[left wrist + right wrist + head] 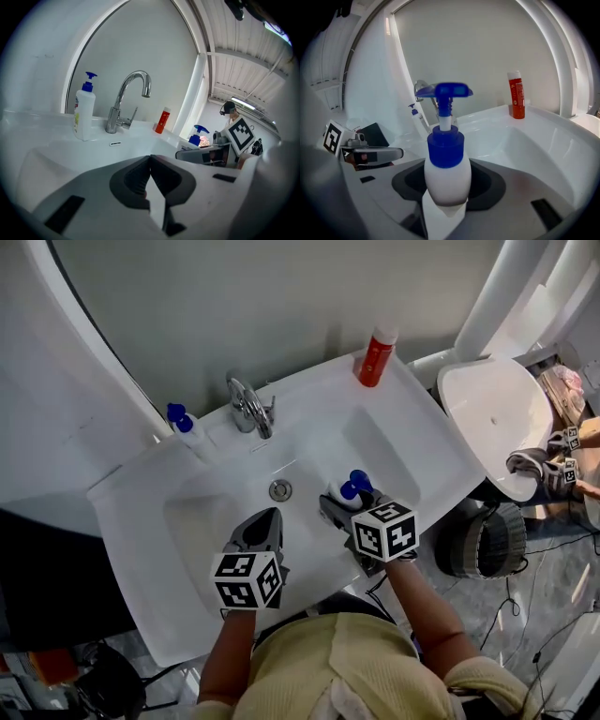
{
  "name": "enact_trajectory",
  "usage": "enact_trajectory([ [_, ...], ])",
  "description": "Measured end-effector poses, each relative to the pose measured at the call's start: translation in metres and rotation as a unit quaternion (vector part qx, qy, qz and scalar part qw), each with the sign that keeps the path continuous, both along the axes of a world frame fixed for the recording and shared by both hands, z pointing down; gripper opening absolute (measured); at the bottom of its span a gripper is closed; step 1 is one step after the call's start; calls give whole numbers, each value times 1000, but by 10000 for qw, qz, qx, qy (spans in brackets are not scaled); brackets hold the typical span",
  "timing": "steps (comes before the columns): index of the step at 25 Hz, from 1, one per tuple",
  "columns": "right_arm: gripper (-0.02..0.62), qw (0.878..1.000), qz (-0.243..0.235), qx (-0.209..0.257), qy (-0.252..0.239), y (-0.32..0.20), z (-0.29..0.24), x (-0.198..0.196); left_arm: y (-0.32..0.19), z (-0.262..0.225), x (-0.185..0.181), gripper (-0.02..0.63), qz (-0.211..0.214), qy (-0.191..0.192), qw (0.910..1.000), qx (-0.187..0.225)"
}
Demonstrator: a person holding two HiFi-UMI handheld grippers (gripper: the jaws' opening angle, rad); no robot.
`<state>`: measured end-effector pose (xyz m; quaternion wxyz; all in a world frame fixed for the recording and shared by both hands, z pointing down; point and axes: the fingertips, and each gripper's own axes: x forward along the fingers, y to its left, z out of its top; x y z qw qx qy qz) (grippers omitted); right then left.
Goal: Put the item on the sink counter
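Observation:
A white pump bottle with a blue pump head stands upright between the jaws of my right gripper, which is shut on its body. In the head view this bottle hangs over the right part of the white sink's basin. The counter rim runs around the basin. My left gripper hovers over the front of the basin, left of the bottle, with its jaws shut and nothing between them.
On the back rim stand a chrome faucet, a second pump bottle at the left, and a red bottle at the right. The drain lies mid-basin. Another white basin stands to the right.

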<state>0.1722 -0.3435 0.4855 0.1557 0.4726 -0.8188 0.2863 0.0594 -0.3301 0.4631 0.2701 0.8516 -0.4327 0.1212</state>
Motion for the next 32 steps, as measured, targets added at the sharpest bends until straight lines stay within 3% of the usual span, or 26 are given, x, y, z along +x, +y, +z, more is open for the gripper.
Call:
enact_trajectory([
  [16, 212, 9951, -838, -320, 407, -36, 54, -7, -16, 32, -5, 37, -702, -206, 9971, -221],
  [32, 212, 9795, -1379, -53, 1470, -54, 98, -17, -19, 48, -17, 37, -1020, -374, 9933, -384],
])
